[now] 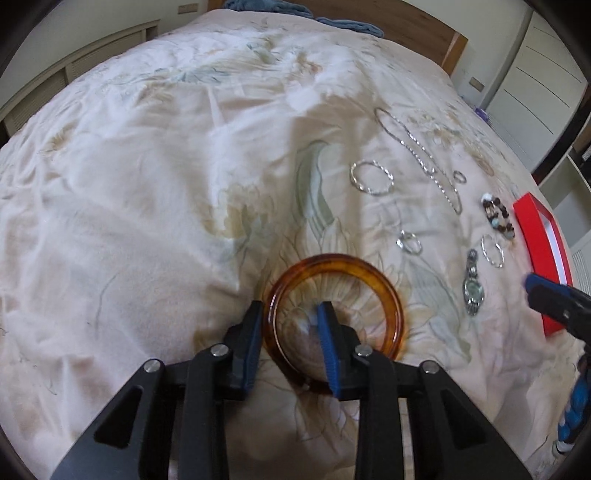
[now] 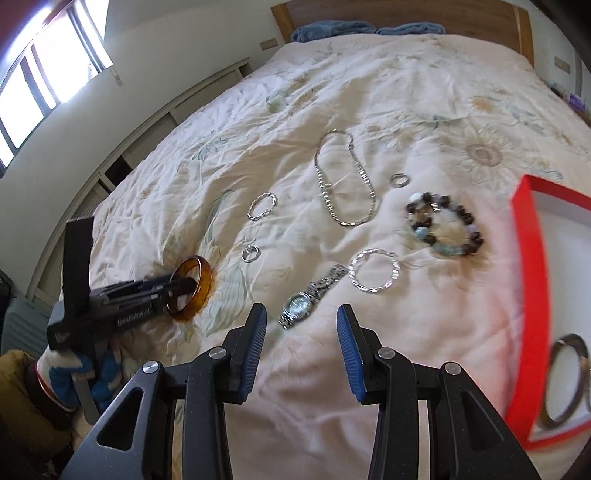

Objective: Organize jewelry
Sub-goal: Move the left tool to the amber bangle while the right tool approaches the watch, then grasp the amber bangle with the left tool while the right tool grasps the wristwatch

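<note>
My left gripper (image 1: 290, 306) is down on the amber bangle (image 1: 369, 269), a glossy, see-through ring with a rounded band. One blue ribbed pad sits just outside the band's left side and the other is inside the hoop. The band is between the jaws, but they stand apart and I can't see them pinching it. A white-and-blue gloved hand (image 2: 85, 373) grips the handle behind.

Over to my right gripper (image 2: 301, 308): the jaws are apart with nothing between them. The steel watch (image 2: 295, 308) lies just ahead of its left pad, pale dial up, link strap trailing away. Ahead and right is a twisted silver bangle (image 2: 373, 252). Beyond that is a chunky beaded bracelet (image 2: 417, 221) in browns and pale blue. Further ahead lies a long flat-link chain (image 2: 325, 192).

Far right of this gripper is the red box (image 2: 532, 277), white inside, with a dark bangle (image 2: 552, 365) in it.

All of it lies on a bed, on a rumpled cream quilt (image 2: 369, 92) with faded flowers. There's a wooden headboard (image 2: 406, 14) at the far end and a bright window (image 2: 44, 74) up on the left.
</note>
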Demonstrator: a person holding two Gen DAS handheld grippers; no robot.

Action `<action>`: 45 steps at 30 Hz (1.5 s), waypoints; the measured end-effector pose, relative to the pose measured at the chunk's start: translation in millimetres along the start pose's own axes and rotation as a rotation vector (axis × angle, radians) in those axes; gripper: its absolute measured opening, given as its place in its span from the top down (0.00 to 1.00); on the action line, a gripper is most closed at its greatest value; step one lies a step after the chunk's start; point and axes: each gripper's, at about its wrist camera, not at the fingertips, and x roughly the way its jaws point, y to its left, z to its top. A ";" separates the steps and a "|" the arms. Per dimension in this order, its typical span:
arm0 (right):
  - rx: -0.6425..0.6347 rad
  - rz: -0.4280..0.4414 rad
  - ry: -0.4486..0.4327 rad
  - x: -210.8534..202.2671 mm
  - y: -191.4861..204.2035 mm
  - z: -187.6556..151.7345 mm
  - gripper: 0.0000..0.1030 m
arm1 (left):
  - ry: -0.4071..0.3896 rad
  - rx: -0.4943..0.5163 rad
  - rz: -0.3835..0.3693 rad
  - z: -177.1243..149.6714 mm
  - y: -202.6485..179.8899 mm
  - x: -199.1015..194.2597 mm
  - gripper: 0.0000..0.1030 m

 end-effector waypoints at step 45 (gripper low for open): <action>0.128 0.110 -0.040 -6.2 14.3 -16.4 0.77 | -0.090 0.076 0.005 -19.4 -28.6 -53.0 0.91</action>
